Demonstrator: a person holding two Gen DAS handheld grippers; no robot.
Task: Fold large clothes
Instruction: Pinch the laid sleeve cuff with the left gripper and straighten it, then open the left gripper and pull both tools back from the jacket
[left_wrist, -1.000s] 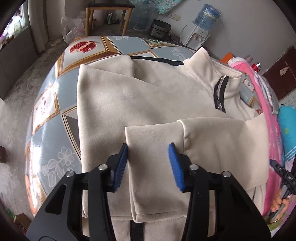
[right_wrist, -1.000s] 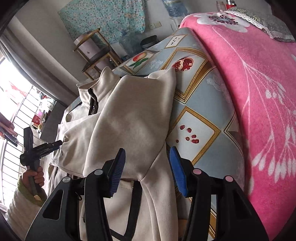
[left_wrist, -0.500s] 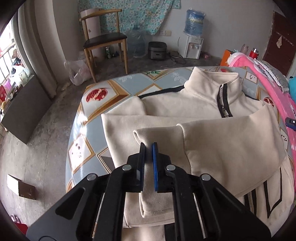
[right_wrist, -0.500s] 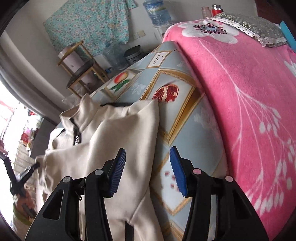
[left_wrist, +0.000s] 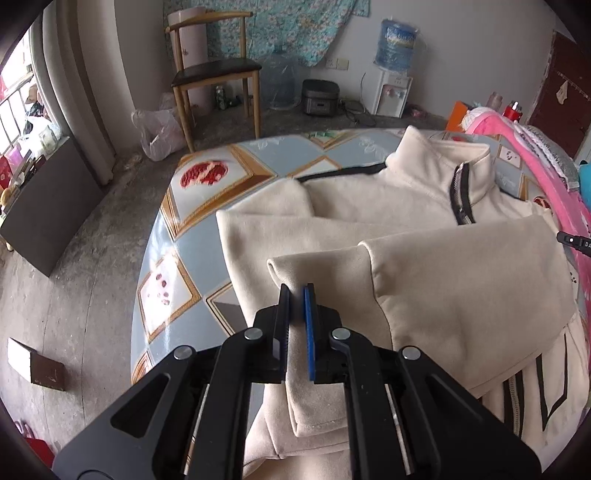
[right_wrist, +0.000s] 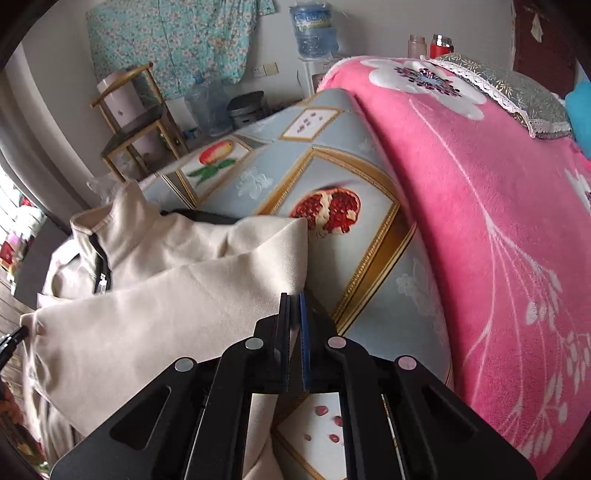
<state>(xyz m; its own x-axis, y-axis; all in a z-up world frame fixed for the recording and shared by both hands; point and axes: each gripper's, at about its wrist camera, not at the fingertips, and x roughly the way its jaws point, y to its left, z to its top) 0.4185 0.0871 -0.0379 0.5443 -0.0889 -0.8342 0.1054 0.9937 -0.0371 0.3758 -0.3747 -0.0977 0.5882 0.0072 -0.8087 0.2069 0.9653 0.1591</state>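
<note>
A cream zip-neck jacket lies spread on a bed covered by a blue-grey sheet printed with framed pomegranates, its collar standing up toward the far side and both sleeves folded in across the chest. The left hand-held gripper is clamped on the cuff end of the folded sleeve, a ridge of cream cloth pinched between its black and blue pads. In the right wrist view, the right hand-held gripper has just been closing; its pads now stand almost together at the jacket's side edge, with a thin strip of cream fabric caught between them. The jacket's shoulder corner lies against a pomegranate print on the sheet. A pink floral blanket covers the bed beside the jacket, well apart from the collar. Beyond the bed, a wooden chair and a water dispenser stand by the wall.
</note>
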